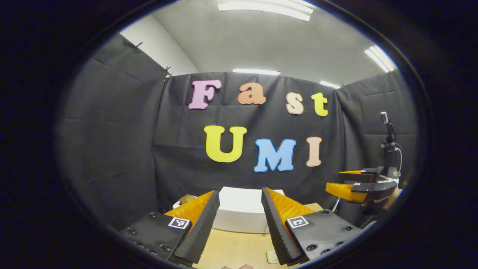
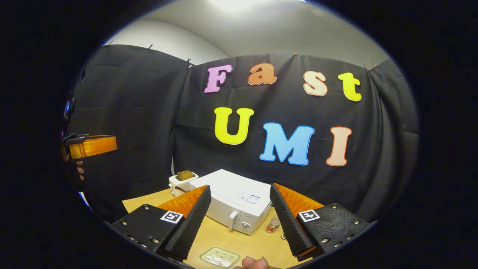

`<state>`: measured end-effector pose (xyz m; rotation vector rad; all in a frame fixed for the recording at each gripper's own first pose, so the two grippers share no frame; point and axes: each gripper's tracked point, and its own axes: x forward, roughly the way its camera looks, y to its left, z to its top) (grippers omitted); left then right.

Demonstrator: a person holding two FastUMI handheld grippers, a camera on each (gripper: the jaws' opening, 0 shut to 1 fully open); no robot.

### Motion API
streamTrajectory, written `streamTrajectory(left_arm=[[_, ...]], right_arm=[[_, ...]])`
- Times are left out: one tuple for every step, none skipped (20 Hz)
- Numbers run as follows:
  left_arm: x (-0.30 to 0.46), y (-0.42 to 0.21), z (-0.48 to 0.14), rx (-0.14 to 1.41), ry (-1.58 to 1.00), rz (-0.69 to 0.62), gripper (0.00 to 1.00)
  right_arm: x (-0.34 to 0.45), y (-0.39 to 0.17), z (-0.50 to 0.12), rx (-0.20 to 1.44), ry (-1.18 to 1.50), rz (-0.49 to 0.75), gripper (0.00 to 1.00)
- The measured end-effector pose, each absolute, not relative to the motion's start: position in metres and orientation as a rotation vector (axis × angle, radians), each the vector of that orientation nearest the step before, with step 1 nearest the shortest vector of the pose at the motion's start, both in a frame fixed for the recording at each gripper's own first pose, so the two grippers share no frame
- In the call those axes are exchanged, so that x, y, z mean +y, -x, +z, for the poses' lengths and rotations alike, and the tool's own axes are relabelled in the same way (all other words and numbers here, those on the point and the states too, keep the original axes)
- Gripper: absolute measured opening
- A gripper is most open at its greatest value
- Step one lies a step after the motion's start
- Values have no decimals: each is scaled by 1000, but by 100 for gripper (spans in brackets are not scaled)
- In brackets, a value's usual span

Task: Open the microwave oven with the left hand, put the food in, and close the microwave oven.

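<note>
In the right gripper view, the right gripper is held above the wooden table, its fingers spread wide with nothing between them. Just below them on the table lies a small plate with pale food on it, and a fingertip shows at the bottom edge. Beyond stands the white microwave oven, door closed, its handle and knob facing the camera. A small jar stands just beside its right corner, and a white toaster with bread in it stands behind its left end. In the left gripper view, the left gripper is also wide open and empty, held well above the microwave.
</note>
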<state>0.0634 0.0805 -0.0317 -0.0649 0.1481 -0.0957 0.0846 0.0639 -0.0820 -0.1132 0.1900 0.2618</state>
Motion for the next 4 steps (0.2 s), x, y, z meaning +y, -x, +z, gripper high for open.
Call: streamTrajectory(left_arm=[[86, -66, -37, 153, 76, -98, 77], [91, -69, -44, 164, 85, -107, 77], [94, -68, -58, 175, 93, -118, 78], [97, -71, -63, 181, 101, -129, 78]], right_arm=[[65, -86, -84, 196, 116, 254, 97], [64, -88, -87, 203, 123, 242, 96], [65, -89, -89, 210, 132, 230, 96], [66, -90, -91, 218, 139, 219, 96]])
